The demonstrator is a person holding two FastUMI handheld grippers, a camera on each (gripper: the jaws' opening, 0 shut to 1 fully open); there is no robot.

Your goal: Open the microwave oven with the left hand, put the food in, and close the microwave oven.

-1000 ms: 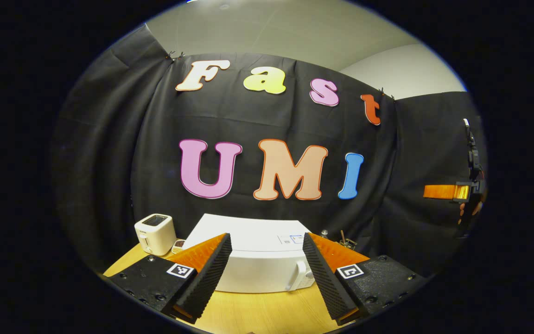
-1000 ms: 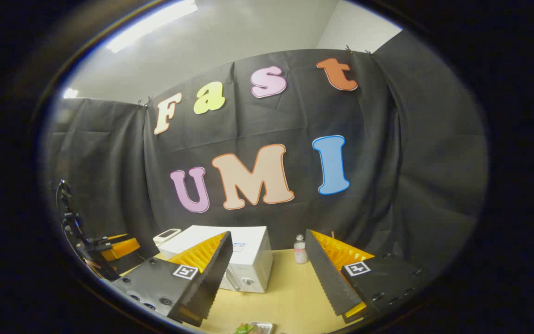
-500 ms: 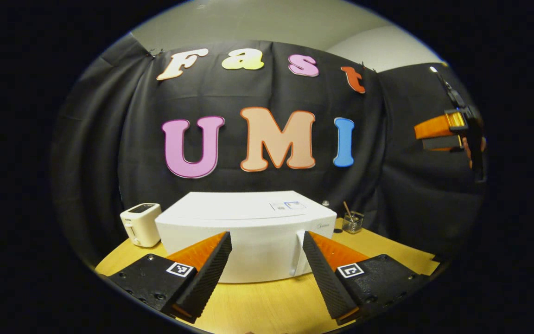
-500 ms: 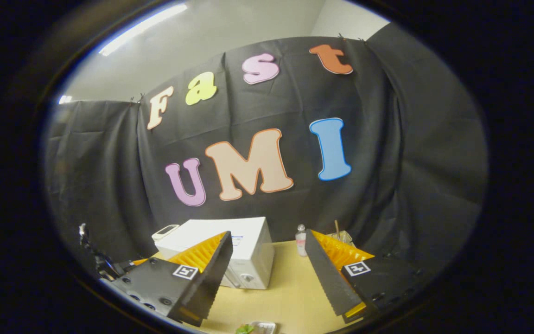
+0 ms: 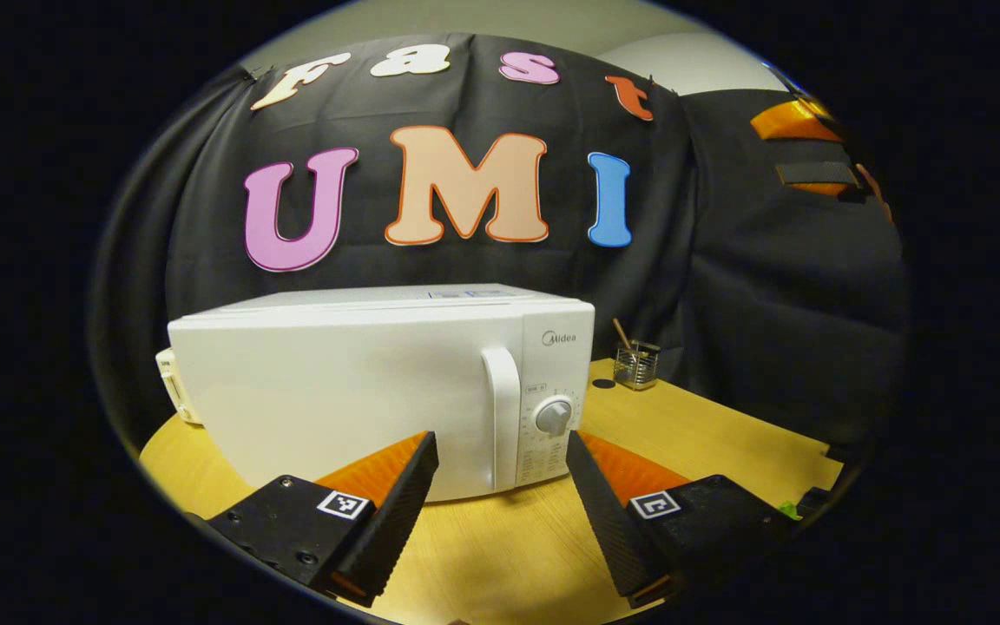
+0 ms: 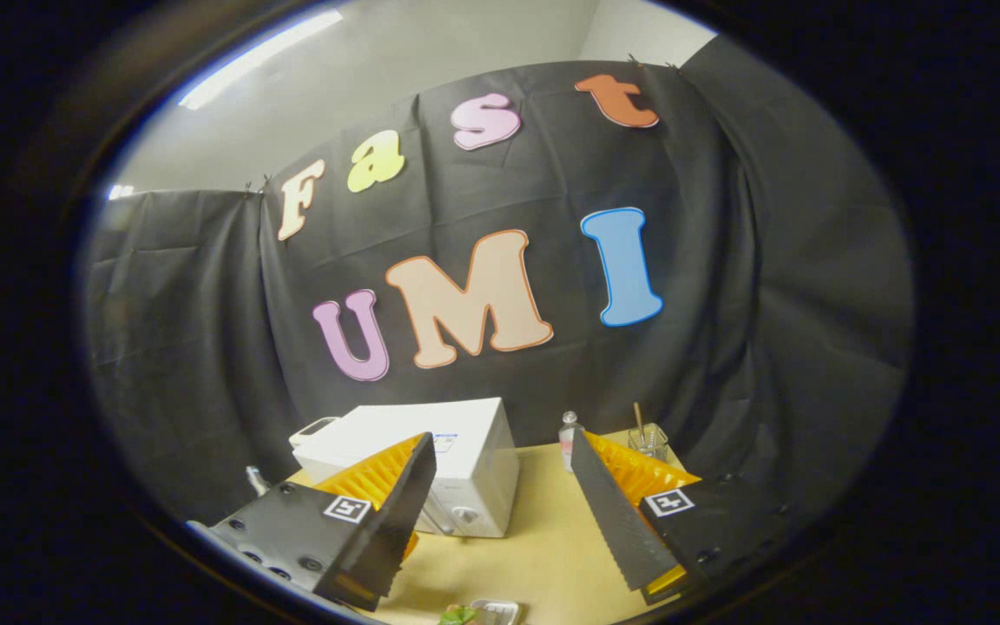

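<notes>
Readable marks: one brand word, two square tags.
"Midea" stands on the microwave (image 5: pixel 378 391) front, at 12 o'clock from its dial (image 5: pixel 554 417); print around the dial and a sticker on the top are too small to read. The left tongs (image 5: pixel 500 451) carry black-and-white square code tags, no letters.

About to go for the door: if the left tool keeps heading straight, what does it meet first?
Probably the microwave front, near its door handle. The left tool is open; depth is unclear.
</notes>
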